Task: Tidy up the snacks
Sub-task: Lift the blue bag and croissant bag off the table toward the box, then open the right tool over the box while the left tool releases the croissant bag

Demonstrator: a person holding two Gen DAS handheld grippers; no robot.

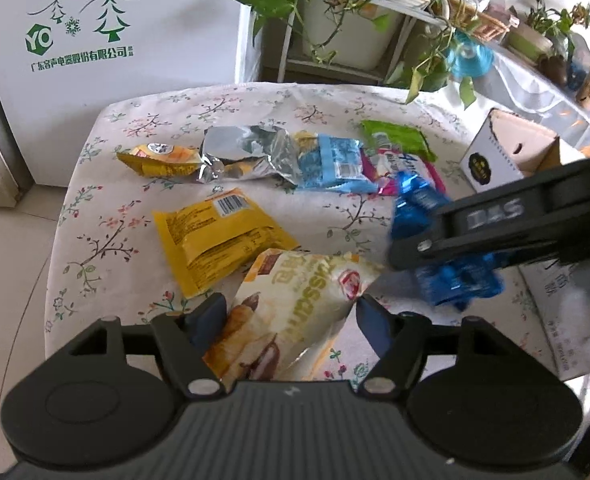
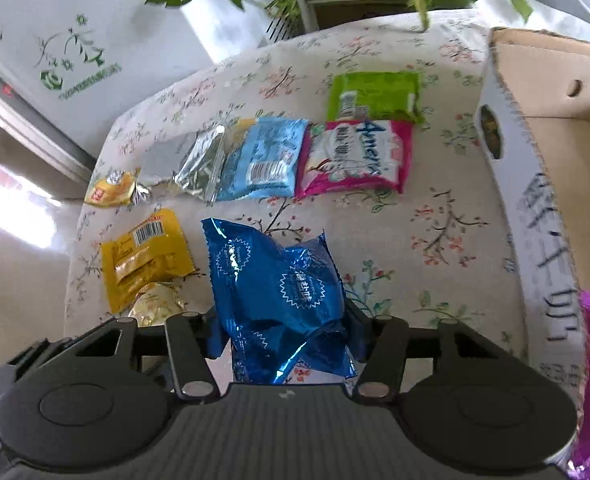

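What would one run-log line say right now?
left hand-held gripper: around croissant packet | right hand-held gripper: shut on blue packet

Blue snack bag [image 2: 279,292]: glossy crinkled foil. Silver bag [image 1: 247,152]: shiny creased foil. Yellow packet [image 1: 219,240], croissant bag [image 1: 295,312]: smooth plastic film with sheen. Tablecloth [image 1: 231,108]: matt floral cloth. Box [image 2: 535,152]: rough matt cardboard. Grippers [image 1: 287,320]: matt black plastic, ribbed body
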